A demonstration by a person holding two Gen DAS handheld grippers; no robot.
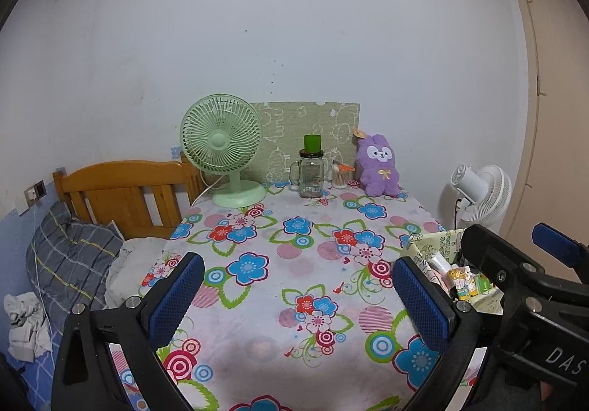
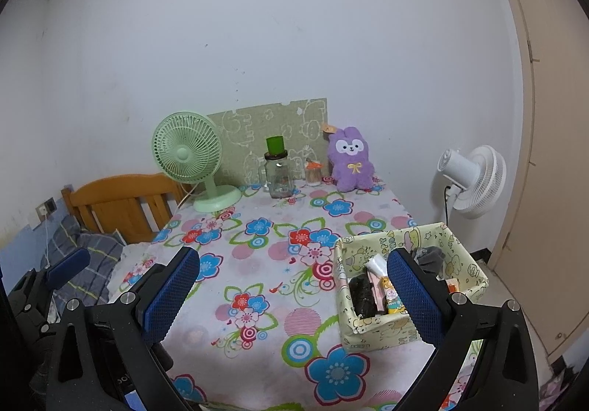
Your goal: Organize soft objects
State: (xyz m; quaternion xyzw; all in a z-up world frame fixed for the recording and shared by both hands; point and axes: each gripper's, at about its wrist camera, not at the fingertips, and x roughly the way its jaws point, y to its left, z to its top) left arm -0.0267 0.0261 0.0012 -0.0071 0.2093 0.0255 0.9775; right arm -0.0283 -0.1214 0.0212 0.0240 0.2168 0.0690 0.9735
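Sitting upright at the far edge of the bench [image 2: 257,286], well ahead of both tools and a little right of their line of sight, the purple plush rabbit [image 2: 349,160] looks untouched, so the sorting seems barely under way for it. The patterned storage box [image 2: 371,332] stands just beside the right hand-held gripper [image 2: 294,295], partly behind its right finger, and already holds several things: a dark knitted roll, a pale tube or rolled item, small cartoon-printed packets and a grey bundle that may be a sock; which of these count as soft is hard to judge. The right hand-held gripper is released, its blue pads wide apart over bare floral cloth with nothing between them. The left hand-held gripper [image 1: 298,300] is likewise spread and empty, with the box only just showing beyond its right finger. What appears left is to fetch the rabbit and place it with the rest. Between the rabbit and the tools' left stand a green desk fan [image 2: 191,160], a lidded glass jar [image 2: 279,172] and a small cup of sticks. The box's inner near corner and its floor are hidden, and the bench's near edge is cut off by the tool bodies.
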